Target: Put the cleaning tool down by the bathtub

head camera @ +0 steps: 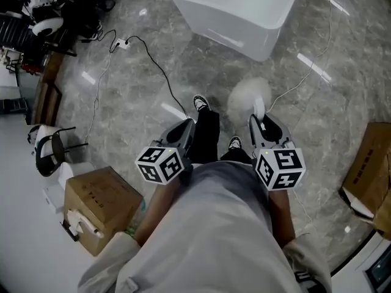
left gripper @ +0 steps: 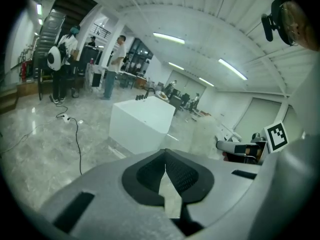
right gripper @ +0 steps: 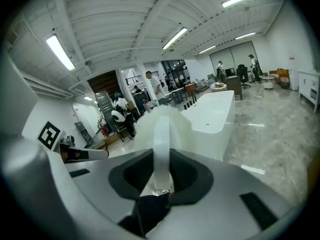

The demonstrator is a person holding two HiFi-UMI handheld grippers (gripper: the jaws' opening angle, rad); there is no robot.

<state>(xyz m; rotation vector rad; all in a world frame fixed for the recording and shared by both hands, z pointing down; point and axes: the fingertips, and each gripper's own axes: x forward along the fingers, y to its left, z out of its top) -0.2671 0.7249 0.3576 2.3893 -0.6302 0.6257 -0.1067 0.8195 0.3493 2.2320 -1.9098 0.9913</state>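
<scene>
White bathtub (head camera: 244,11), white cleaning tool (head camera: 250,96), grey veined floor (head camera: 153,84), brown cardboard box (head camera: 101,206).

From my head camera I look steeply down at the floor (head camera: 153,72); both gripper views face forward, low, sharing the white bathtub (head camera: 244,8) ahead.

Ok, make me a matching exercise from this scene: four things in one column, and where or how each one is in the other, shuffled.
1 bathtub
2 duster
3 cardboard box
4 left tongs

A shut and empty
B brown, lower left of the head view
C gripped by the right tongs
D white, top of the head view

Pairs: 1-D, 2-C, 3-B, 4-A
</scene>
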